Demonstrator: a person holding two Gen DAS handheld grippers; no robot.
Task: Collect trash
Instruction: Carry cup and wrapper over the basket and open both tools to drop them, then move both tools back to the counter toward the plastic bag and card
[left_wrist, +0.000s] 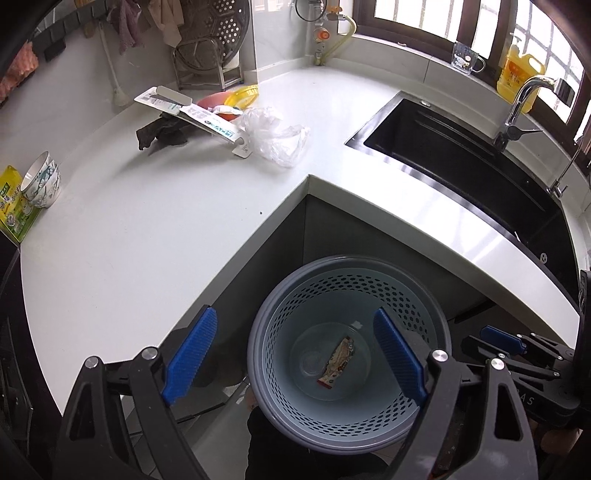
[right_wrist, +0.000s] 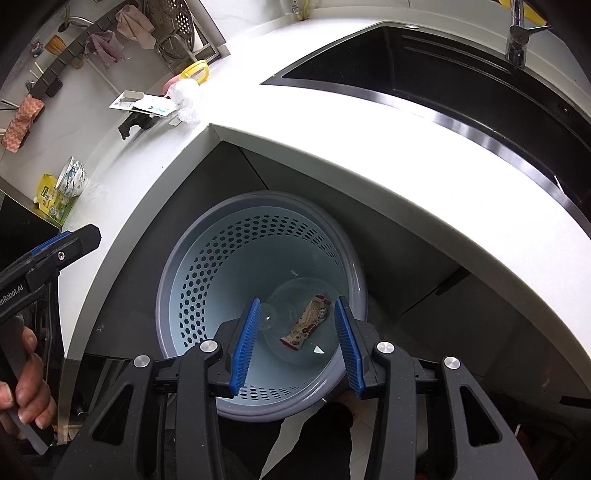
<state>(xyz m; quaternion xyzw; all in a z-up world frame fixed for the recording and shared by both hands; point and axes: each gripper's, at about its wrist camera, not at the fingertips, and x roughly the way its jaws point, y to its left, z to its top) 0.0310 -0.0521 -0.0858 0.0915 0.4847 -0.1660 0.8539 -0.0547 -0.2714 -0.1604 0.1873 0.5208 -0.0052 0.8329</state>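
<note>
Right, drop step looks done: both hand-held grippers over bin (left_wrist: 349, 347), jaws spread, nothing between pads. Left hand-held gripper (left_wrist: 295, 354) wide; right hand-held gripper (right_wrist: 297, 345) narrower. Wrapper (right_wrist: 306, 322) lies at bin bottom, lower centre of frame. Next likely: plastic bag (left_wrist: 275, 134) on worktop (left_wrist: 147, 229), upper centre (thin film, pinch fold, not flat sheet). Cardboard packaging (left_wrist: 195, 112) touching it also a candidate.

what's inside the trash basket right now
The basket holds a snack wrapper lying on a clear plastic lid. Anything beneath those is hidden.
</note>
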